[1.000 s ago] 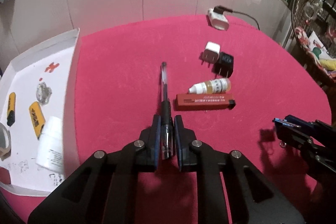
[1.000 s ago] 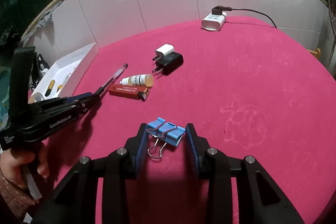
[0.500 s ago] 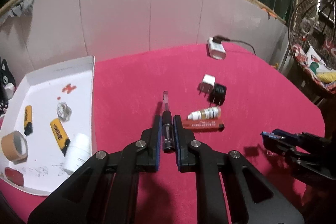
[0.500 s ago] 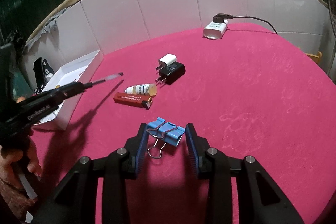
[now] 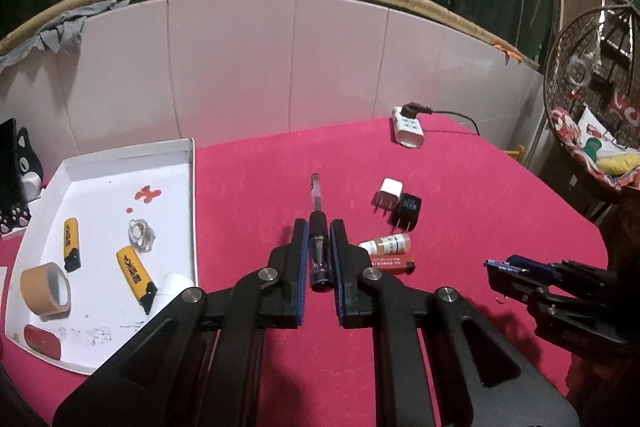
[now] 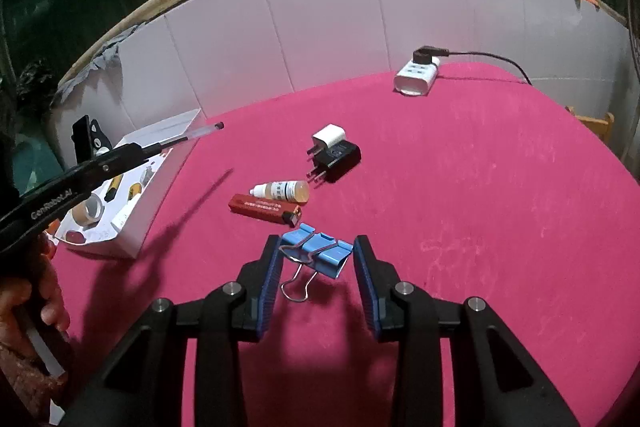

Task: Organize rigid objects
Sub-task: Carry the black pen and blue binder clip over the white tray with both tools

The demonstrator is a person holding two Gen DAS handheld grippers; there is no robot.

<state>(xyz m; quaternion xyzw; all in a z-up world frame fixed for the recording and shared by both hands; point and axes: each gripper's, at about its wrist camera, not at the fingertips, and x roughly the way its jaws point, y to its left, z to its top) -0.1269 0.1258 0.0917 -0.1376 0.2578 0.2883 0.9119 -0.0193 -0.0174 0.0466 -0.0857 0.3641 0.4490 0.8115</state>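
L gripper (image 5: 319, 259) clamped on pen (image 5: 318, 227), jaws fully closed on the black grip section, clear barrel sticking out fwd past the tips. Change vs a sec ago: pen was lying on the red cloth (image 5: 260, 179) w/ jaws around it; now it's lifted clear off the cloth, shadow visible below it in R wrist view, and L cam sees more wall and more of the tray (image 5: 191, 187). Means pick is done; judged next step = carry pen over to tray, which sits left of pen tip, and drop it in w/ the rest. Tray already holds tape roll (image 5: 46, 289), two yellow lighters, a white bottle at the rim nearest the pen, a small clear bit, a red item in near corner. R gripper (image 6: 316, 267): no change, low over the cloth, jaws part-open around blue binder clip (image 6: 318, 251); pads look right at clip's sides but can't tell if they press it, clip seems to sit on cloth. Right of pen, on cloth, not yet sorted: white plug (image 5: 388, 193) touching black plug (image 5: 408, 211), dropper bottle (image 5: 388, 243), red lighter (image 5: 390, 261) just nearer than the bottle; power strip (image 5: 408, 129) far back by the wall. Pose: L gripper pitched moderately down, pen pointing toward the wall; person's hand (image 6: 24, 311) on its handle at left edge of R view. R gripper pitched down steeper, level roll.
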